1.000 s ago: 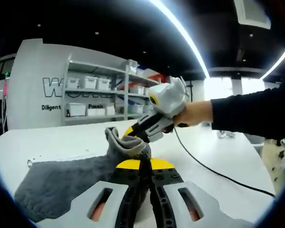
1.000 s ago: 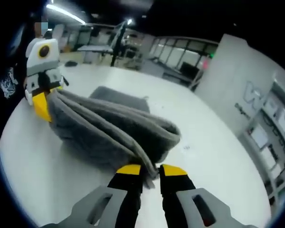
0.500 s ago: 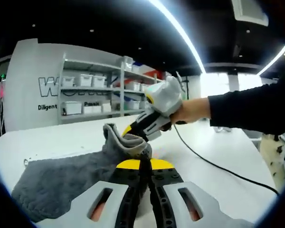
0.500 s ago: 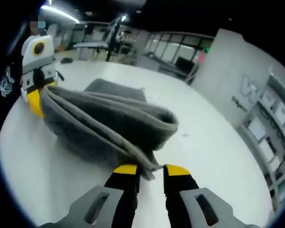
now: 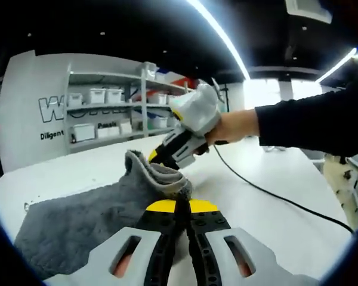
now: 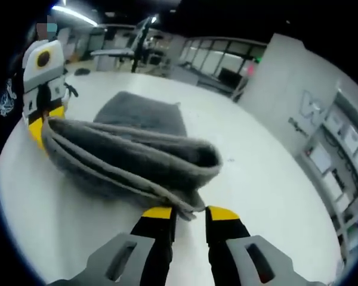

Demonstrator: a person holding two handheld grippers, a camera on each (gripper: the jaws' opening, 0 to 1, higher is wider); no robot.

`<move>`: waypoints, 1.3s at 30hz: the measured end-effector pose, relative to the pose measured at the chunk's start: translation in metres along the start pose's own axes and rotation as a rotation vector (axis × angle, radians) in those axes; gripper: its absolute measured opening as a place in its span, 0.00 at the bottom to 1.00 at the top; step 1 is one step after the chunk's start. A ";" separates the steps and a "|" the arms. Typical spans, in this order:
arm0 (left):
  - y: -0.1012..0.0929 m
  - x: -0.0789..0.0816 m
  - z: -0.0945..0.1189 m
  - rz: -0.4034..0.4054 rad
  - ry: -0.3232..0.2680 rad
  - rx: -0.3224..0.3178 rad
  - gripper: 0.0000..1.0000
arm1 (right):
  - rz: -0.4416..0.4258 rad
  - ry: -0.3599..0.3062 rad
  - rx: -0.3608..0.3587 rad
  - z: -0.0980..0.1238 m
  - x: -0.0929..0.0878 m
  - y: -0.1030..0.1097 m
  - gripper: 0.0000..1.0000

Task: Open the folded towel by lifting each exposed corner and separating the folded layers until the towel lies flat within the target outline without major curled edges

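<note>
We record one grey towel (image 6: 131, 161), lifted off the white bench (image 6: 250, 179), its long axis running from frame left to lower centre in the right gripper view. Left claw (image 5: 181, 205): jaws closed on one towel corner. Right claw (image 6: 188, 211): jaws slightly parted, gripping the opposite edge.

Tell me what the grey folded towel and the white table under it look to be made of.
Grey folded towel: looks like soft terry or microfibre cloth, matte; its surface is fuzzy, its edges are thick and hemmed, and it sags between the grippers. White table: a hard, smooth top, probably laminate or painted board, with a faint sheen. The exact material cannot be told.
</note>
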State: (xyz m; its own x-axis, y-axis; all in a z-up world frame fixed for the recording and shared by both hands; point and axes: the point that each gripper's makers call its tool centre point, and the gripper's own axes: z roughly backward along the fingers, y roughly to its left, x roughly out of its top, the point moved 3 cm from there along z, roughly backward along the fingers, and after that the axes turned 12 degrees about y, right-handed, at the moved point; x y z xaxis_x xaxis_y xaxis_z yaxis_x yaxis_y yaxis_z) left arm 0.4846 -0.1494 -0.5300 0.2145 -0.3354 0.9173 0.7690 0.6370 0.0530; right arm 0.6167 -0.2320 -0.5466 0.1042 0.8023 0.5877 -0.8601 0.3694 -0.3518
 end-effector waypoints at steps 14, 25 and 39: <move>-0.007 -0.012 -0.015 -0.034 0.065 -0.018 0.03 | 0.010 0.038 -0.039 -0.004 -0.013 -0.005 0.15; -0.005 -0.015 -0.029 -0.026 0.089 -0.002 0.03 | -0.058 0.083 -0.130 0.006 -0.035 -0.025 0.16; -0.008 -0.027 -0.039 0.023 0.138 -0.058 0.05 | -0.046 0.096 -0.148 0.008 -0.038 -0.015 0.17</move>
State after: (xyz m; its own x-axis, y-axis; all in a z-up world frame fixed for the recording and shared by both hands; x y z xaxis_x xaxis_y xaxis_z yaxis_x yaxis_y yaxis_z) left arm 0.4963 -0.1725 -0.5702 0.3100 -0.4158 0.8550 0.7957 0.6057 0.0060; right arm 0.6213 -0.2715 -0.5582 0.1953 0.8215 0.5357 -0.7712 0.4661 -0.4336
